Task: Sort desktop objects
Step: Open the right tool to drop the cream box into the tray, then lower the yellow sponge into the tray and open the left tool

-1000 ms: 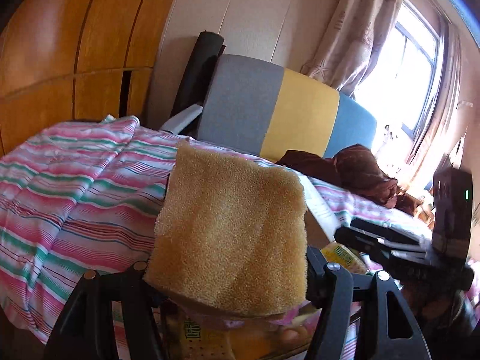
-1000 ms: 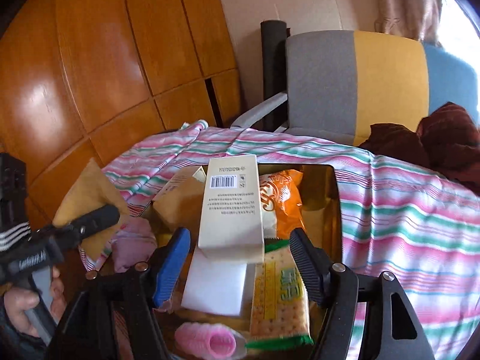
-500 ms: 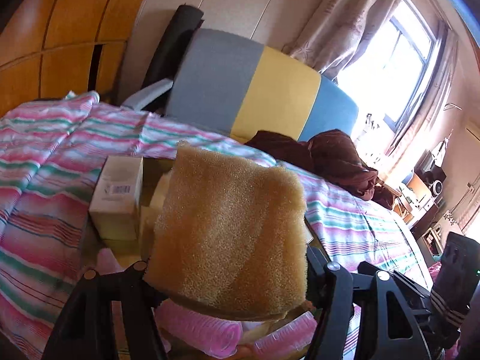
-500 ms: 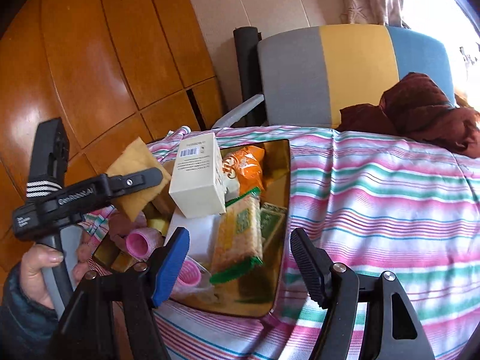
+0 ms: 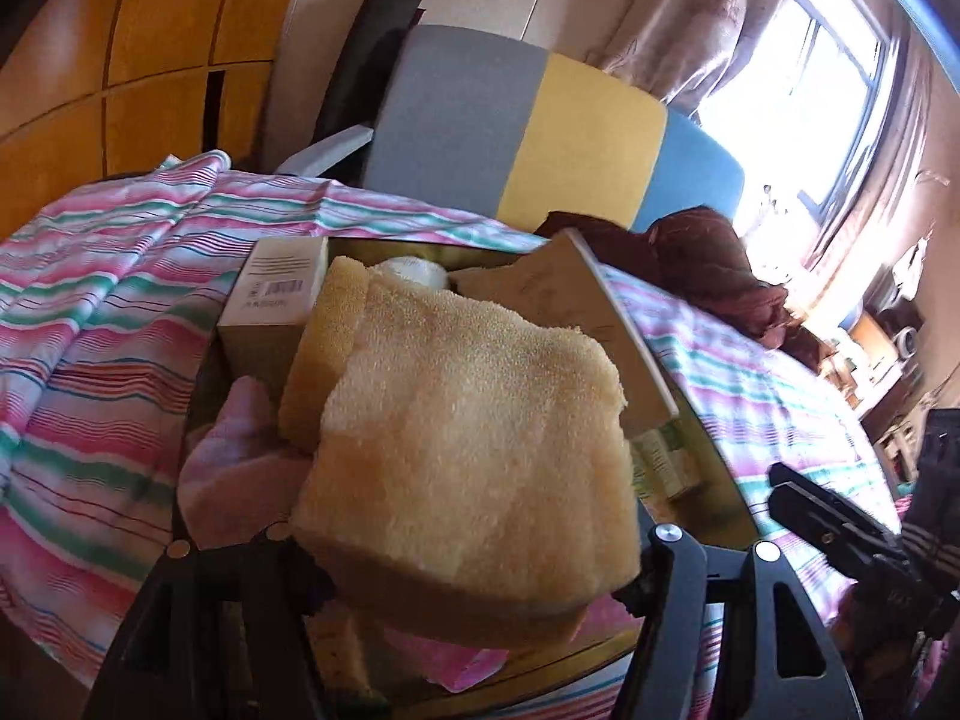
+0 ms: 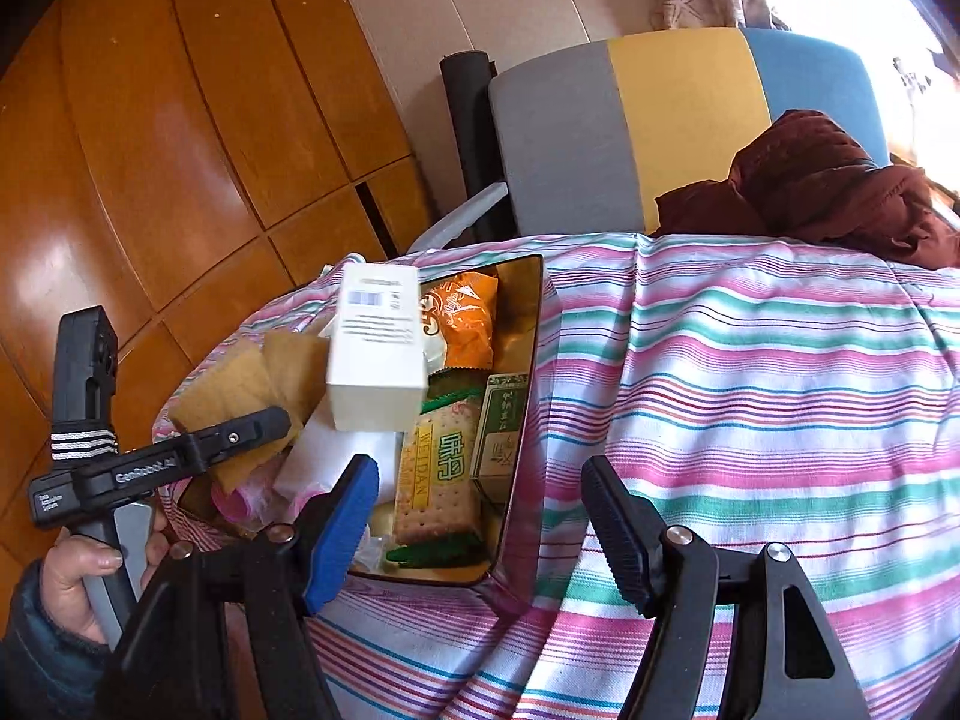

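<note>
Foam fills your left view: your left hand-held gripper (image 5: 474, 564) pinches a yellow porous sponge (image 5: 474, 450), holding it over the near-left end of the dark rectangular tray (image 6: 521, 480). Your right hand-held gripper (image 6: 480, 531) hangs spread with nothing between its fingers, just before the tray's near edge. Inside the tray lie a green-and-yellow cracker packet (image 6: 437, 480), a white barcoded carton (image 6: 377, 354) and an orange snack bag (image 6: 462, 321), all on the pink-and-green striped cloth (image 6: 750, 396) covering the worktop.
</note>
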A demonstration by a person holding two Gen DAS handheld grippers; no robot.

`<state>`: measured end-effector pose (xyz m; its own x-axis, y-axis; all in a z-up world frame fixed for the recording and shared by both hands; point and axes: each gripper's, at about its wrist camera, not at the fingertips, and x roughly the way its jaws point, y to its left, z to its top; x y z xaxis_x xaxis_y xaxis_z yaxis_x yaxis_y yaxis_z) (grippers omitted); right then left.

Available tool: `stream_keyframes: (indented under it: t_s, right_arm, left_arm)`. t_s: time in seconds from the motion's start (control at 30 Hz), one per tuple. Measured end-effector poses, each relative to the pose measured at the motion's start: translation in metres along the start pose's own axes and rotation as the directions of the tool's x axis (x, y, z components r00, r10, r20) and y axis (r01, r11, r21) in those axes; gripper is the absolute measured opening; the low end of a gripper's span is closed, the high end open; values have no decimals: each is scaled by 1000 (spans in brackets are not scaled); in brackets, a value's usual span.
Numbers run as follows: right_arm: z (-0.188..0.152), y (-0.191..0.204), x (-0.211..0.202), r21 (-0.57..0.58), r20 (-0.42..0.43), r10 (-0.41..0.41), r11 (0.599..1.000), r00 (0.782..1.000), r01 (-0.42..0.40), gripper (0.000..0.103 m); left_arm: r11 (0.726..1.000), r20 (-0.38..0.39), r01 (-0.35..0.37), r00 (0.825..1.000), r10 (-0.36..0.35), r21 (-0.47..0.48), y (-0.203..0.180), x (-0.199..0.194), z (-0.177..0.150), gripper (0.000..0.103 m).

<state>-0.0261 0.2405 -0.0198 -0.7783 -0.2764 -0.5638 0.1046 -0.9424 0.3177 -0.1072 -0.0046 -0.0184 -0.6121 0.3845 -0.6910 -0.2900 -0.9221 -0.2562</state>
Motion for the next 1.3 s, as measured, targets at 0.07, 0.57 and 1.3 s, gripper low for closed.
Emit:
stream_keyframes:
  t_s: [0.07, 0.57, 1.3]
  right_arm:
    - [-1, 1, -2, -4, 4, 1, 1000, 1000, -1, 71]
    - [-12, 14, -7, -55, -5, -5, 998, 1000, 5, 73]
    - [-15, 23, -7, -91, 0, -20, 996, 1000, 20, 73]
  left_arm:
    - [1000, -16, -26, 1000, 26, 13, -2, 5, 1, 71]
    - [998, 58, -63, 996, 62, 20, -8, -11, 4, 72]
    - [998, 74, 5, 997, -10, 62, -23, -5, 32, 84]
